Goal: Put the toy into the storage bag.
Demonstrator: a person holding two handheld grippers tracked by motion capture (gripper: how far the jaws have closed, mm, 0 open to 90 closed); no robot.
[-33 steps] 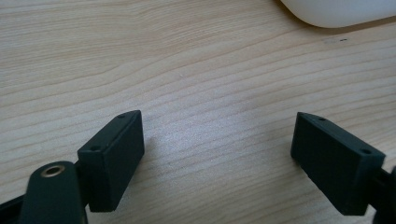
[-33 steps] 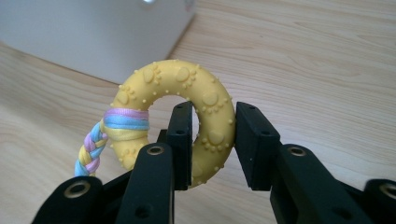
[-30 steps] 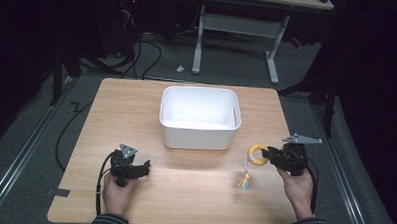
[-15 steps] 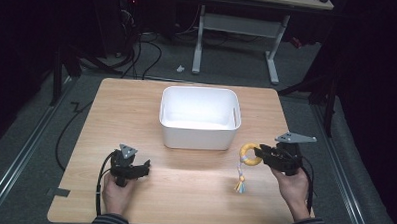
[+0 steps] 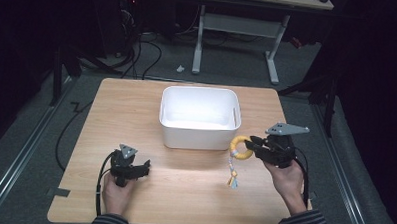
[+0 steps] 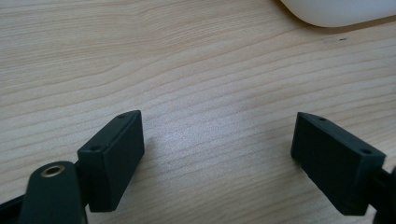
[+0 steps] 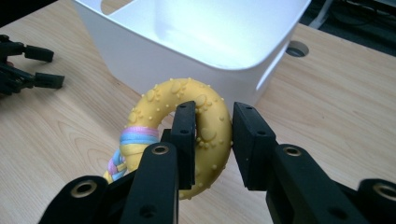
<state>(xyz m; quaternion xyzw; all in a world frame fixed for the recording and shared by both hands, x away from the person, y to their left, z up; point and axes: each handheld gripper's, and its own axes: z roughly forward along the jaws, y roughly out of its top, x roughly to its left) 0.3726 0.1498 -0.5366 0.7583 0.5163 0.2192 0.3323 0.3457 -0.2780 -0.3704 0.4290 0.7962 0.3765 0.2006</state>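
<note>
The surface (image 5: 183,191) is a light wood-grain top with rounded corners, standing on a grey floor (image 5: 30,151); a white bin (image 5: 198,137) sits directly on it, toward the far middle, open side up; a round hole (image 7: 295,48) is cut into the wood just beside the bin; the left tongs (image 5: 147,166) rest low on the near left part

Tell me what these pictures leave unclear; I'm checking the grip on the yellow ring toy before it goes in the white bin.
- Ring toy, right gripper view: its lower arc sits behind the right gripper, so the pad contact there is hidden.
- Rope tail, high view: too small to tell whether its end touches the table.
- White bin, left gripper view: cut off by the top edge.
</note>
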